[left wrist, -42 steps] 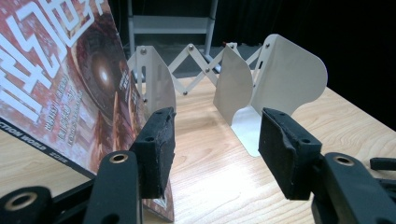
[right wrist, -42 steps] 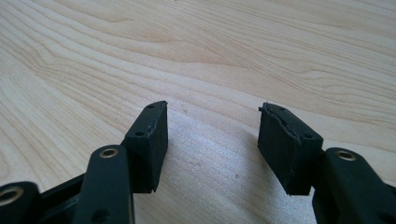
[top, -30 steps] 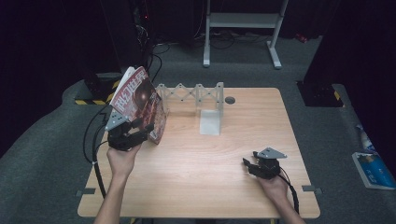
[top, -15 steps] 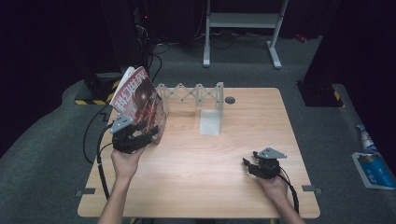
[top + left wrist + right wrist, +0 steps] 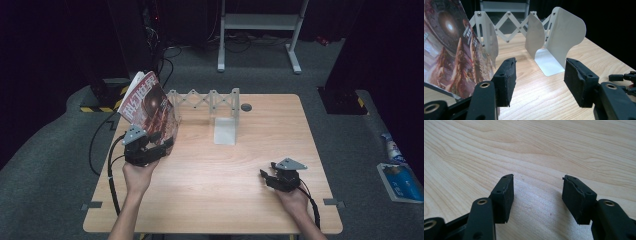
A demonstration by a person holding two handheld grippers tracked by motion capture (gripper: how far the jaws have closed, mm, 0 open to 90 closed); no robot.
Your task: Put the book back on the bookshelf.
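Looks like a lab or recording studio. Black curtained walls, grey carpet floor (image 5: 60,165), lone wooden bench (image 5: 215,175), metal stand (image 5: 260,30), loose cables (image 5: 165,55) behind.

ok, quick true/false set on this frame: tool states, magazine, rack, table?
1. The left tool is open, gripping nothing. True.
2. The magazine lies flat on the table. False: it stands tilted at the left end of the expanding rack.
3. The right tool is shut on a pen. False: its jaws are apart over bare wood.
4. A white bookend stands at the rack's right end. True.
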